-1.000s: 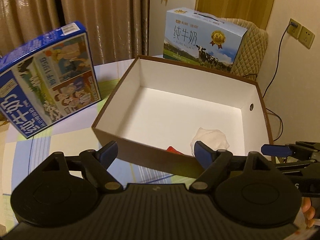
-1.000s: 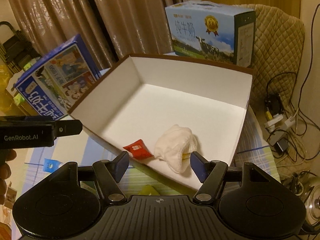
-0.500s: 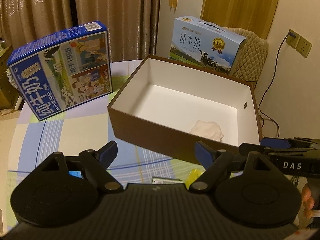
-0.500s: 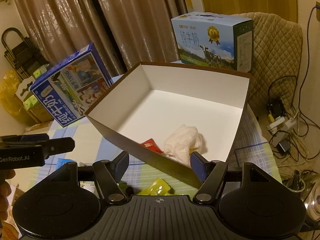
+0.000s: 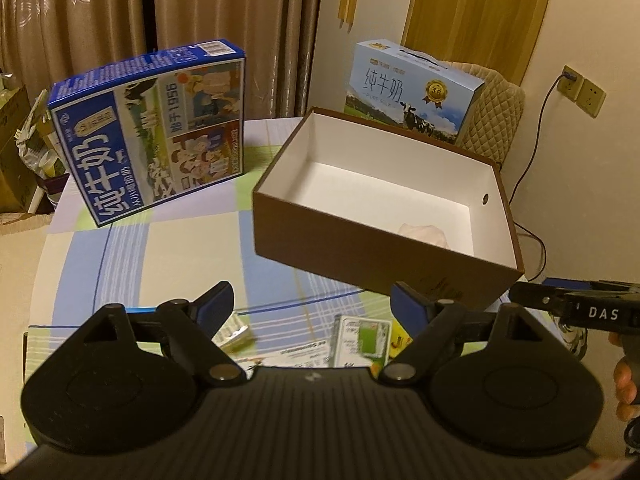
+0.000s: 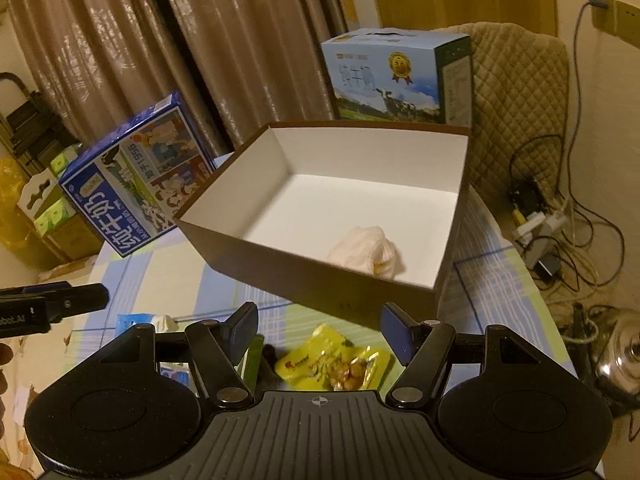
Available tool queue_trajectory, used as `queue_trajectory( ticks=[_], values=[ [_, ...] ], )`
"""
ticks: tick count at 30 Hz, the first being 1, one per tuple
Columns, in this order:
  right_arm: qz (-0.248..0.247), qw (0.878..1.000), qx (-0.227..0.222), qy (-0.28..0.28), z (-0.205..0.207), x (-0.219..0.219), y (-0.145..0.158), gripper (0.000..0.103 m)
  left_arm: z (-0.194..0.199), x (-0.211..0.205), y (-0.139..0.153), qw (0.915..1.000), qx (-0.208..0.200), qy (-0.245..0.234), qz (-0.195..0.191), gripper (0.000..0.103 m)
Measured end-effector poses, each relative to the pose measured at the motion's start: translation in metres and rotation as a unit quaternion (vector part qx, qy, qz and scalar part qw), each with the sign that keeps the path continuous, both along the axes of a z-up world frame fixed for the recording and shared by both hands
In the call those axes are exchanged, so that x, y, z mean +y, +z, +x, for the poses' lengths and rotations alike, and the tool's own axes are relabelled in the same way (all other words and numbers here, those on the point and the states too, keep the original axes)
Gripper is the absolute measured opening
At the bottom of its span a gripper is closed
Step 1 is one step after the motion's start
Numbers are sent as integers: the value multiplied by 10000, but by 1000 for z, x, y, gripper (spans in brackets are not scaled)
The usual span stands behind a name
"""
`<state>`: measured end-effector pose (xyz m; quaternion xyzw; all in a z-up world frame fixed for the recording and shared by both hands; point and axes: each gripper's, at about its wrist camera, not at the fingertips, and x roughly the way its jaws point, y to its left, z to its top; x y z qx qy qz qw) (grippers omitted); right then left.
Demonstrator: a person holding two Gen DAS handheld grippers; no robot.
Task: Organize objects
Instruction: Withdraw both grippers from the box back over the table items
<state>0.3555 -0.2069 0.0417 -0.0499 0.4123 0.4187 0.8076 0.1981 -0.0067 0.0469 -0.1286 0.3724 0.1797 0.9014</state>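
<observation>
A brown box (image 5: 360, 248) with a white inside stands open on the checked tablecloth (image 5: 180, 252). A crumpled white cloth (image 5: 424, 234) lies in its near right corner, also in the right wrist view as the cloth (image 6: 366, 252) inside the box (image 6: 304, 276). Loose packets lie in front of the box: a green-white packet (image 5: 362, 338), a small pale packet (image 5: 234, 334) and a yellow snack packet (image 6: 336, 364). My left gripper (image 5: 312, 304) hangs open above them, holding nothing. My right gripper (image 6: 320, 324) is open too, just over the yellow packet.
A dark blue milk carton (image 5: 152, 132) stands at the left, a light blue one (image 5: 412, 88) behind the box by a quilted chair (image 6: 516, 100). A small blue packet (image 6: 134, 320) lies at the left. Cables (image 6: 540, 216) and a kettle (image 6: 624, 360) are beyond the table's right edge.
Both grippers have drawn back from the box toward the table's near side. The loose packets have come into view. The red packet in the box is now hidden behind its near wall.
</observation>
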Motion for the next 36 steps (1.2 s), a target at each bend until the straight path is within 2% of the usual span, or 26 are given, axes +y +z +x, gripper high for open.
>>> queue_trajectory(
  ticks=[12,22,36],
  values=[
    [-76,9997,58,-241,-49,-6,-7,65,-49,22,-10,9999,90,-135,32,84],
    [-312,9991,129,-275,-79,3,-22,65,-84,46,-30,9995,249,-131,-139,84],
    [-594,9977,279,-158,-104,21,-41,65,-107,65,-61,9975,580,-119,-377,84]
  ],
)
